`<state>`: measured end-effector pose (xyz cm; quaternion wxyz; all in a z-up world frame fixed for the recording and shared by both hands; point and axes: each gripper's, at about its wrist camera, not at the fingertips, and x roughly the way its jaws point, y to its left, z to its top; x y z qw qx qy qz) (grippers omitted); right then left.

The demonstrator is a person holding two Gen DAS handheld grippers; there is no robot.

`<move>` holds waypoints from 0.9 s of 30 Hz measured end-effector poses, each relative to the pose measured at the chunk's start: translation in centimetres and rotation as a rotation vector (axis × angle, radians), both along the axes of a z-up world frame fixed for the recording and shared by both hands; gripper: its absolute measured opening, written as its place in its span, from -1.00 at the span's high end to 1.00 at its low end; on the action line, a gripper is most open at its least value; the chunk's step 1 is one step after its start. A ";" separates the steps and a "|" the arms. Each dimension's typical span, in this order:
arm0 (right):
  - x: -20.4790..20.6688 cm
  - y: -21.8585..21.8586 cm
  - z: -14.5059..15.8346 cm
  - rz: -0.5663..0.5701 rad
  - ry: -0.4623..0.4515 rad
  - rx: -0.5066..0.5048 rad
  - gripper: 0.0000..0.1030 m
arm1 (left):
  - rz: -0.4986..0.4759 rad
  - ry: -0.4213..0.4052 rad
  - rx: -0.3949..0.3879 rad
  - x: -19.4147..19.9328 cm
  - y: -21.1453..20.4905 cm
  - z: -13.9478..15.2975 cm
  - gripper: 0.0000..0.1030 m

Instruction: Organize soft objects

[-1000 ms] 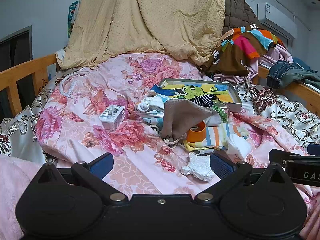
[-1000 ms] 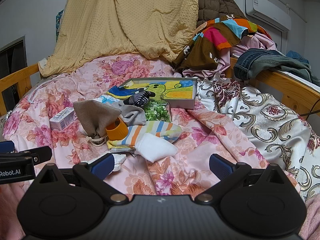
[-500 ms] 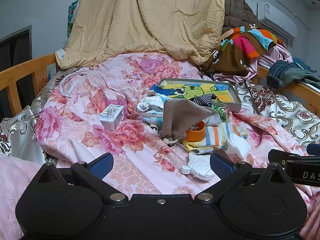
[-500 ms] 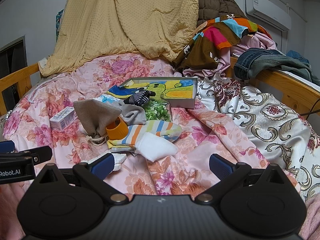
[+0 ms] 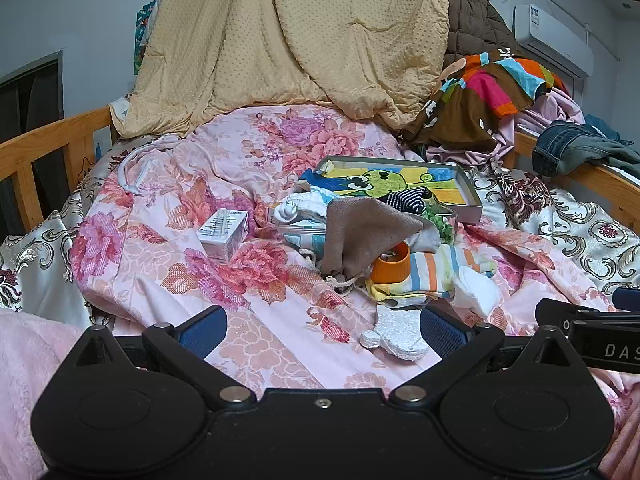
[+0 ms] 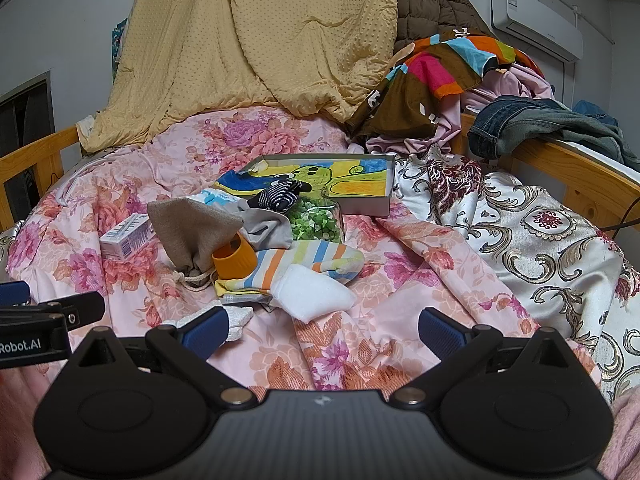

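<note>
A heap of soft things lies mid-bed: a brown drawstring pouch (image 5: 362, 236) (image 6: 192, 230), a striped sock (image 5: 434, 270) (image 6: 304, 260), a white sock (image 6: 310, 292) (image 5: 476, 292), a grey cloth (image 6: 266, 228), a black-striped sock (image 6: 280, 196) and a white fuzzy piece (image 5: 396, 336) (image 6: 236, 320). An orange cup (image 5: 390, 264) (image 6: 234, 260) sits among them. Behind stands a shallow box with a green cartoon lining (image 5: 460, 176) (image 6: 384, 184). My left gripper (image 5: 320, 326) and right gripper (image 6: 322, 326) are both open, empty, hovering low before the heap.
A small white carton (image 5: 224, 234) (image 6: 126, 238) lies left of the heap. A clear bag of green bits (image 6: 316, 226) lies by the box. Wooden bed rails (image 5: 44, 140) (image 6: 576, 176) run along both sides. A tan quilt (image 5: 296, 40) and piled clothes (image 6: 440, 76) fill the back.
</note>
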<state>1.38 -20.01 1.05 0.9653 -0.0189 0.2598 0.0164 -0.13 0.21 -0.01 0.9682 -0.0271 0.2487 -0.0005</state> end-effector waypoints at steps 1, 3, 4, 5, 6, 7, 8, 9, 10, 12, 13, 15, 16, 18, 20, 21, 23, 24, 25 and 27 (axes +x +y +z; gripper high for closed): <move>0.0 0.0 0.0 0.000 0.000 0.000 -1.00 | 0.000 0.000 0.000 0.0 0.0 0.0 -0.98; 0.0 0.0 0.0 -0.002 0.000 0.001 -1.00 | 0.001 0.000 0.000 0.0 0.0 0.0 -0.98; 0.0 0.0 0.1 -0.004 0.000 0.001 -1.00 | 0.000 0.000 -0.001 0.0 0.0 0.0 -0.98; -0.1 0.0 0.1 -0.006 0.000 0.002 -1.00 | 0.000 0.000 0.000 0.0 0.0 0.0 -0.98; -0.1 0.0 0.1 -0.009 0.000 0.002 -1.00 | 0.000 0.000 0.000 0.0 0.0 0.0 -0.98; 0.0 0.0 0.0 -0.012 0.000 0.003 -1.00 | 0.000 0.000 0.000 0.0 0.0 0.0 -0.98; -0.3 0.0 0.0 -0.015 0.001 0.004 -1.00 | -0.001 0.001 0.000 0.0 0.0 0.0 -0.98; -0.4 0.0 0.0 -0.018 0.001 0.005 -1.00 | -0.006 0.001 0.001 0.0 0.0 0.0 -0.98; -0.2 0.1 0.1 -0.022 0.002 0.006 -1.00 | -0.009 0.001 0.002 0.0 -0.3 -0.1 -0.98; -0.2 0.0 0.1 -0.028 0.002 0.006 -1.00 | -0.021 0.002 0.006 -0.3 -1.1 -0.3 -0.98; -0.2 -0.1 0.0 -0.032 0.006 0.008 -1.00 | -0.027 0.001 0.007 -0.3 -1.2 -0.2 -0.98; 0.2 -0.4 -0.1 -0.041 0.025 0.018 -1.00 | -0.034 0.002 0.009 -0.3 -1.4 -0.2 -0.99; 0.3 -0.6 0.0 -0.046 0.037 0.024 -1.00 | -0.038 0.007 0.007 -0.2 -1.4 -0.2 -0.99; 0.8 -0.9 0.1 -0.051 0.059 0.041 -1.00 | -0.046 0.030 -0.001 0.2 -1.3 -0.2 -0.98; 1.4 -1.3 0.2 -0.030 0.082 0.064 -1.00 | -0.059 0.052 -0.012 0.8 -1.1 -0.1 -0.98; 1.8 -1.5 0.3 -0.010 0.093 0.074 -1.00 | -0.068 0.065 -0.017 1.2 -1.1 -0.1 -0.98; 2.7 -1.9 0.6 0.026 0.094 0.073 -1.00 | -0.094 0.093 -0.027 2.0 -1.0 -0.2 -0.98; 3.1 -2.1 0.8 0.036 0.088 0.068 -1.00 | -0.107 0.106 -0.034 2.4 -0.9 -0.1 -0.98; 3.6 -2.2 1.0 0.044 0.087 0.065 -1.00 | -0.120 0.116 -0.041 2.9 -0.8 -0.1 -0.98; 4.9 -3.0 1.4 0.063 0.096 0.071 -1.00 | -0.146 0.140 -0.062 3.9 -0.6 -0.2 -0.98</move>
